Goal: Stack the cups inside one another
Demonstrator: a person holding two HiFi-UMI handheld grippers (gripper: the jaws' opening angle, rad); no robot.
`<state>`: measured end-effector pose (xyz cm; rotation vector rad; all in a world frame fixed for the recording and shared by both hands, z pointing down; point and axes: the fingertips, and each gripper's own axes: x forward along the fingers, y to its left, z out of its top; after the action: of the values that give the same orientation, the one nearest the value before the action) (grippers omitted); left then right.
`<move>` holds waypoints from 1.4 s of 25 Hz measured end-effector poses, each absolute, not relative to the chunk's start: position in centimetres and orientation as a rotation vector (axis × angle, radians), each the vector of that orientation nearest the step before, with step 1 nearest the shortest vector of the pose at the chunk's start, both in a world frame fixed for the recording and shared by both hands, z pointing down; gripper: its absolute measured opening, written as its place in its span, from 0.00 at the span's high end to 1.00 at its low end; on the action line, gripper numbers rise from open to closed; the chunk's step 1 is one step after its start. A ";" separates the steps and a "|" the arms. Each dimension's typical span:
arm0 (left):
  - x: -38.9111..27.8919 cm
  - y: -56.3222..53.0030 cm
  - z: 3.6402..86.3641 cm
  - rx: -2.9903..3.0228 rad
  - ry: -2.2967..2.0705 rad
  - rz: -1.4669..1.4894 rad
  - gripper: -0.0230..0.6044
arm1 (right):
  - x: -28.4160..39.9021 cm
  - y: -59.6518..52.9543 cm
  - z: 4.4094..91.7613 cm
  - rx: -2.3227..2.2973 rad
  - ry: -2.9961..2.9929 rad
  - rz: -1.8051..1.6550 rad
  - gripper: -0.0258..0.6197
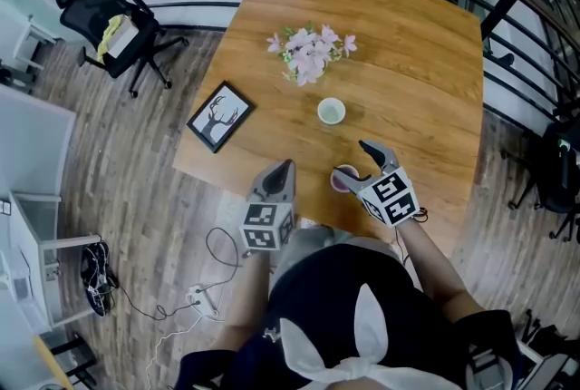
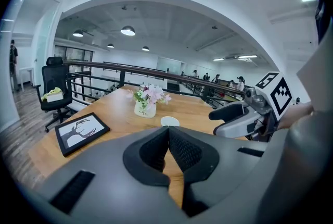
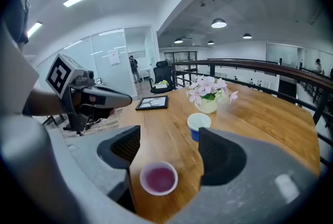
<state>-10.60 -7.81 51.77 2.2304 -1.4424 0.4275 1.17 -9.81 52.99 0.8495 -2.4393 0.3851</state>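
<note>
We look down on a wooden bench [image 1: 426,62] with the person standing at its near edge, one tool in each hand. The right tool [image 3: 169,140] is released: its jaws stand wide apart, and the purple cup [image 3: 158,178] sits upright on the bench between them. As far as its own view lets us judge, the cup touches neither jaw. The blue cup [image 3: 199,125] – white inside, also upright – stands farther out near the middle of the bench, well apart from the purple one and just in front of the vase of pink flowers [image 3: 209,94].

The left tool [image 2: 167,132] is clenched with nothing in it – its jaw tips meet and only bare wood shows below them. It hangs over the near edge of the bench, beside the right tool and to the left of the purple cup. A framed picture [image 1: 219,116] of a dark branching figure lies flat near the bench's left edge, apart from both cups.
</note>
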 end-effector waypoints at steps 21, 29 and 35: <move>-9.9 -6.1 53.6 2.243 -1.380 0.468 0.94 | 1.2 -5.0 63.0 0.715 -2.141 0.387 0.42; -10.1 -5.6 54.0 2.233 -1.371 0.481 0.94 | 1.3 -5.1 64.2 0.712 -2.107 0.387 0.42; -10.3 -5.5 54.0 2.232 -1.371 0.480 0.94 | 1.2 -5.1 64.0 0.709 -2.110 0.384 0.45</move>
<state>-10.28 -5.51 54.01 2.2322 -1.3710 0.4804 1.20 -5.12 64.05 0.7086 -2.1100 0.3844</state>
